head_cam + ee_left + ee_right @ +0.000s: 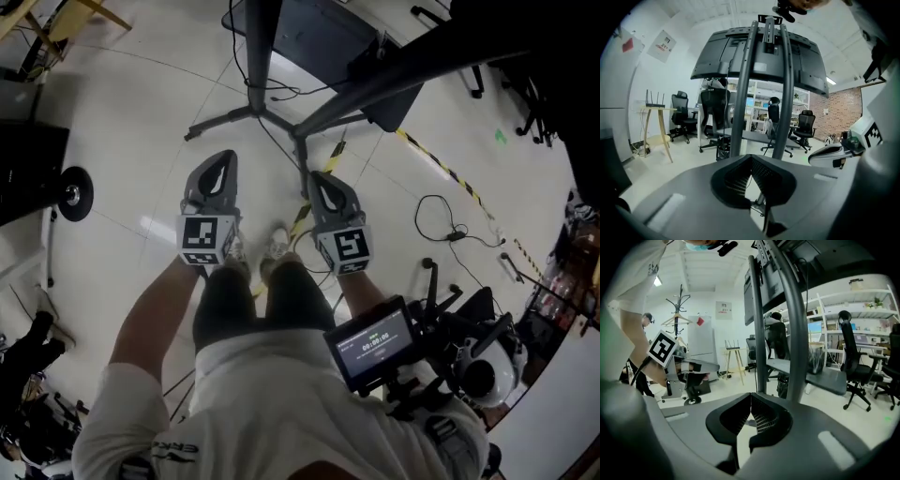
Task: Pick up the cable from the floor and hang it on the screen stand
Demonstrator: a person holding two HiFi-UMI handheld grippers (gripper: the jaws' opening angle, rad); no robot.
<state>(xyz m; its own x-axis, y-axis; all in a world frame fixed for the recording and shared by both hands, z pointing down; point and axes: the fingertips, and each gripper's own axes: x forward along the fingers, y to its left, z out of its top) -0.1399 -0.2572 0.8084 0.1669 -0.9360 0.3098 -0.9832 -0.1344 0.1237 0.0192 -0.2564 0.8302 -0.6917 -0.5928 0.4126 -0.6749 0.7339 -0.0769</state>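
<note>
Seen from the head view, the tall dark-grey metal screen stand [262, 56] runs out past the top edge. The black flat screen [319, 37] on it is cut off there too. A thin black cable [281, 148] trails from the stand's feet towards the person's white shoes [277, 246] and slips behind the right gripper [323, 183]; where it ends I cannot tell. The shoes are half covered by that gripper and the left gripper [217, 164]. In the left gripper view the stand's feet sit hidden behind the gripper's own body. The print on the white wall poster [662, 45] is too small to read.
</note>
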